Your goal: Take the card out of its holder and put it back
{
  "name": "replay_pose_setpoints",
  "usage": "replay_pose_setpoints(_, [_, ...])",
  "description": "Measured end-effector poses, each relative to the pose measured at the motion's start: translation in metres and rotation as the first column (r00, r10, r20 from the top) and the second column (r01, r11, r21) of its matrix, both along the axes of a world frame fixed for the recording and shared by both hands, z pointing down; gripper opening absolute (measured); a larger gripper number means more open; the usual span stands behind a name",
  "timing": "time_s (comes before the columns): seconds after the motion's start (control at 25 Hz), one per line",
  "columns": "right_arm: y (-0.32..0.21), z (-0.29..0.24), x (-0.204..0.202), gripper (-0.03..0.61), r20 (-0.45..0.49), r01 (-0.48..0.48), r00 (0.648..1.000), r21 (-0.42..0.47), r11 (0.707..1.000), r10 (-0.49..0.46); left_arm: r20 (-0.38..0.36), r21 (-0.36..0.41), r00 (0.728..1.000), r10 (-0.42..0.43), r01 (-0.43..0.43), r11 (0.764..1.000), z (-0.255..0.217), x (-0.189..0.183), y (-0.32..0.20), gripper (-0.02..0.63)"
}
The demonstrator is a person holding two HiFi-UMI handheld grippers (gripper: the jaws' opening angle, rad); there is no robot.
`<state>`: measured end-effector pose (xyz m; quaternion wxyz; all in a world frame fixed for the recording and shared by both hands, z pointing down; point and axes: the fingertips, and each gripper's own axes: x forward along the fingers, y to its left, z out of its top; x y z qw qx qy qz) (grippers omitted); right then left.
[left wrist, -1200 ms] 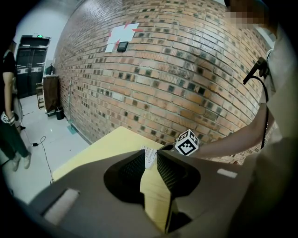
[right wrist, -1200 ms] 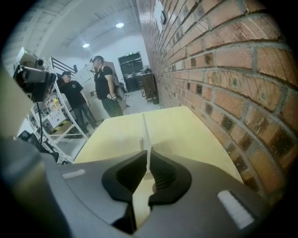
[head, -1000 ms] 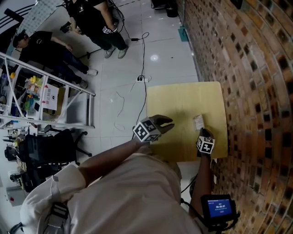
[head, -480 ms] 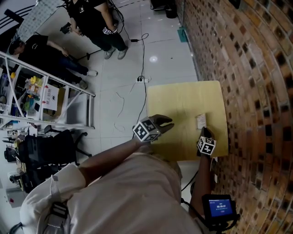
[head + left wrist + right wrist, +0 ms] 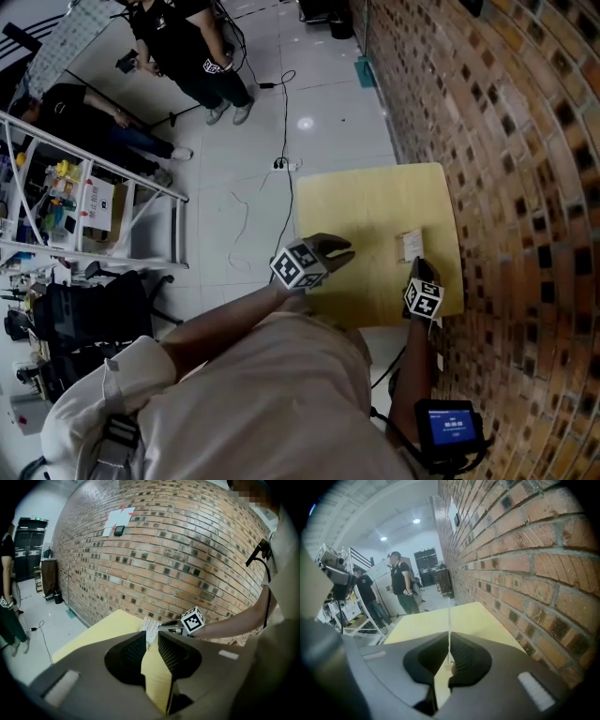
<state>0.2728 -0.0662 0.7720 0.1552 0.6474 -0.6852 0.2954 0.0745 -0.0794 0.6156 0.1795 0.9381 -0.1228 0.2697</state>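
Brick wall (image 5: 506,141) runs along one side of the yellow table (image 5: 366,202); white tile floor (image 5: 328,122) lies on the table's other side, w/ a metal rack (image 5: 94,202) and a standing person (image 5: 187,47) well off the table. Card (image 5: 408,246) is over the table's wall-side half, near its front edge; can't tell card from holder. Right gripper (image 5: 419,270) is at that same spot, jaws closed on the card, which shows edge-on in the right gripper view as a thin white line pinched btwn the pads. Left gripper (image 5: 339,251) hovers over the table's front edge, on its floor side, jaws part open, only tabletop btwn them, nothing held.
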Motion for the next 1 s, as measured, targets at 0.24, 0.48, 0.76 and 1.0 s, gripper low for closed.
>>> replay_pose_setpoints(0.24, [0.002,-0.027,0.009,0.012,0.003,-0.032,0.999,0.051,0.998,0.032,-0.018,0.008,1.0,0.004,-0.004,1.0,-0.003,0.002,-0.002,0.1])
replay_pose_setpoints(0.48, [0.009,-0.065,0.018,0.012,0.001,-0.051,0.999,0.115,0.992,0.051,-0.035,0.015,0.999,-0.014,0.014,1.0,-0.007,-0.001,-0.01,0.1])
replay_pose_setpoints(0.76, [0.026,-0.117,0.032,0.012,-0.004,-0.083,0.996,0.191,0.978,0.085,-0.056,0.03,0.997,-0.051,0.053,0.998,-0.016,-0.011,-0.025,0.1])
replay_pose_setpoints(1.0, [0.046,-0.151,0.048,0.011,0.007,-0.122,0.992,0.242,0.963,0.124,-0.072,0.04,0.993,-0.091,0.094,0.995,-0.02,-0.018,-0.041,0.101])
